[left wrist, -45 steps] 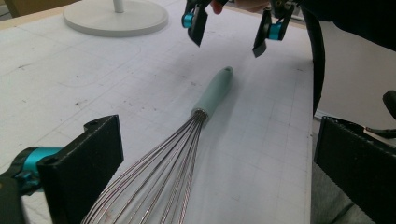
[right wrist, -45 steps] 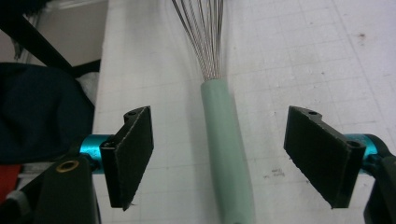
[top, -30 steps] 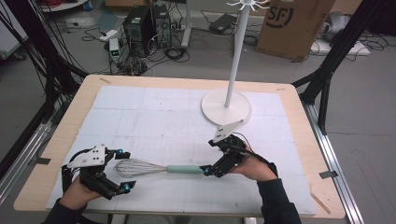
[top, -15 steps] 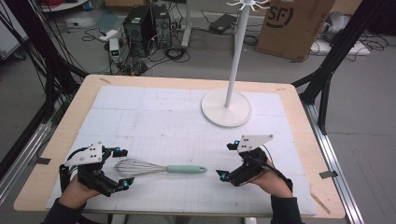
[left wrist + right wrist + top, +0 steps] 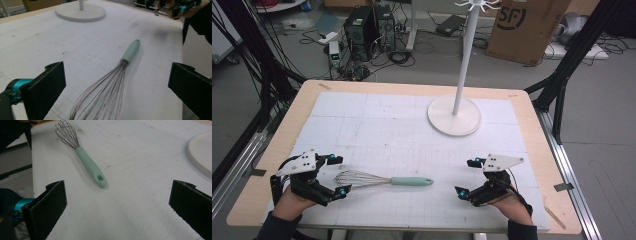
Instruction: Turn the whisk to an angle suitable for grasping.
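A wire whisk (image 5: 382, 179) with a pale green handle (image 5: 412, 181) lies flat on the white mat near the front edge, its wires pointing left. My left gripper (image 5: 338, 175) stands open at the wire end, its jaws to either side of the whisk's tip (image 5: 100, 100). Well to the right of the handle's end my right gripper (image 5: 466, 177) is open and holds nothing. From the right gripper view the whisk (image 5: 82, 152) lies ahead, its handle end with a hanging hole nearest.
A white stand with a round base (image 5: 454, 115) and a tall pole (image 5: 464, 55) topped by hooks rises at the back right of the mat. The wooden table edge (image 5: 272, 145) frames the mat (image 5: 377, 125). Cables, computers and a cardboard box sit on the floor beyond.
My right gripper let go of the whisk's handle, opened, and drew back to the right. The whisk stays flat on the mat. My left gripper has hardly moved.
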